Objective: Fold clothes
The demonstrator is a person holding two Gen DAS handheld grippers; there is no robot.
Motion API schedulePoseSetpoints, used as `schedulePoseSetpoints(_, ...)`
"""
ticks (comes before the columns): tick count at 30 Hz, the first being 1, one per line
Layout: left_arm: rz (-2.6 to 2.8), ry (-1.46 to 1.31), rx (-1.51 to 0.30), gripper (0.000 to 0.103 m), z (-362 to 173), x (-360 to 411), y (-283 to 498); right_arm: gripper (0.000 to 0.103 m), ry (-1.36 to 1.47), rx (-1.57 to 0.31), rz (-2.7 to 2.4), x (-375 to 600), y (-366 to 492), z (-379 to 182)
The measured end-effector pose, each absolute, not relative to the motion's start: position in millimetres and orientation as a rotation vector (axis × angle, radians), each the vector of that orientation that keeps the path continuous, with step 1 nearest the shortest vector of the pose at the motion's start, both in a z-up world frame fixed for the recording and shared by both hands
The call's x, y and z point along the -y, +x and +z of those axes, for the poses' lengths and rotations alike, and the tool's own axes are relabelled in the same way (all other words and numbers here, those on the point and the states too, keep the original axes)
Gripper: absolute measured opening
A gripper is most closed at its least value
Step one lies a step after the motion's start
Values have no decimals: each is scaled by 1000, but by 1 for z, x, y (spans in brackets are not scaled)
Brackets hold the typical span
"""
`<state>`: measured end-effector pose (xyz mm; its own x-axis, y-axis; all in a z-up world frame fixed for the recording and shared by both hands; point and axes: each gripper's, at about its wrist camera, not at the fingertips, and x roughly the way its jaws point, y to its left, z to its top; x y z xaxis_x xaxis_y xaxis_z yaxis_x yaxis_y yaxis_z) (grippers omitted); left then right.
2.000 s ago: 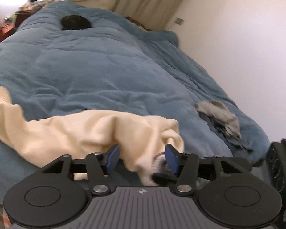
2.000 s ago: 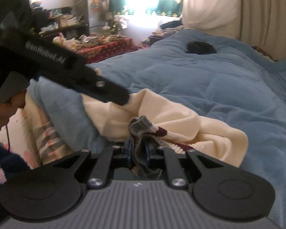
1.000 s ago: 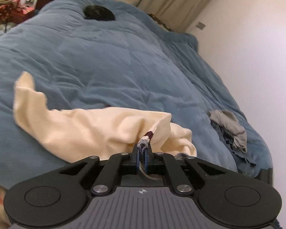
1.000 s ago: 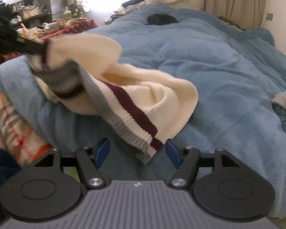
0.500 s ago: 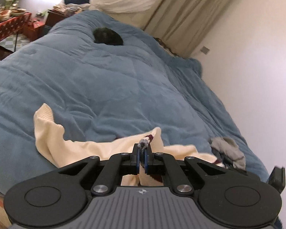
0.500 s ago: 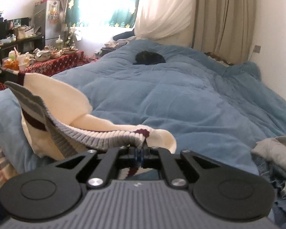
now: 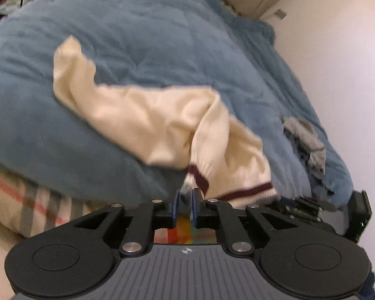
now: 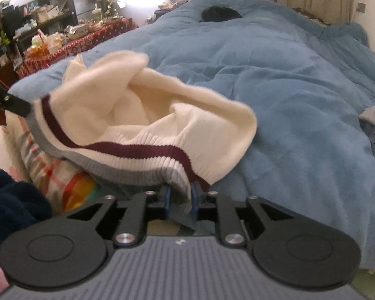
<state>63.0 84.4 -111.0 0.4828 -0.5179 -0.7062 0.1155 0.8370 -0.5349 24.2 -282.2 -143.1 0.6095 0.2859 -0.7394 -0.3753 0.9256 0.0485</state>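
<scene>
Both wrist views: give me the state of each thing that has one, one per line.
Cream sweater: bunched, unfolded, striped hem stretched between both claws.
Left claw: opening, hem edge between the pads.
Right claw: opening, grey hem between the pads.
Blue comforter: spread over the bed, rumpled.
Grey garment: crumpled, unfolded.

A sweater (image 7: 162,125) lies across the duvet's (image 7: 137,37) near edge, crumpled clothes (image 7: 305,137) well to its right.
</scene>
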Motion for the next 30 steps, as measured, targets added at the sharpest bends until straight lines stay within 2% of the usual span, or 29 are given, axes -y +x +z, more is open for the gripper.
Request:
schedulePoseSetpoints(1, -407, -441, -978, 14, -105, -84, 66, 26, -125, -820, 379, 284, 23, -137)
schedulePoseSetpoints(3, -420, -411, -931, 32, -93, -80, 75, 31, -148, -794, 377, 285, 25, -125)
schedulePoseSetpoints(6, -453, -346, -861, 42, -80, -66, 98, 34, -179, -755, 386, 281, 36, -109)
schedulePoseSetpoints(8, -480, -295, -838, 48, -77, -49, 121, 35, -197, -735, 395, 279, 40, -102)
schedulePoseSetpoints(13, -544, -232, -922, 48, -98, -4, 180, 43, -197, -714, 398, 286, 47, -83)
schedulePoseSetpoints(14, -547, -205, -941, 47, -104, 5, 189, 44, -193, -715, 390, 288, 47, -82)
schedulePoseSetpoints(16, -531, -178, -972, 37, -112, 13, 198, 44, -190, -719, 367, 293, 46, -80)
schedulePoseSetpoints(17, -526, -177, -983, 12, -115, 15, 199, 44, -189, -722, 357, 296, 45, -78)
schedulePoseSetpoints(23, -487, -232, -974, 8, -106, -27, 166, 46, -175, -723, 352, 303, 54, -73)
schedulePoseSetpoints(30, -351, -303, -1027, 5, -106, -89, 92, 47, -190, -704, 525, 256, 105, -82)
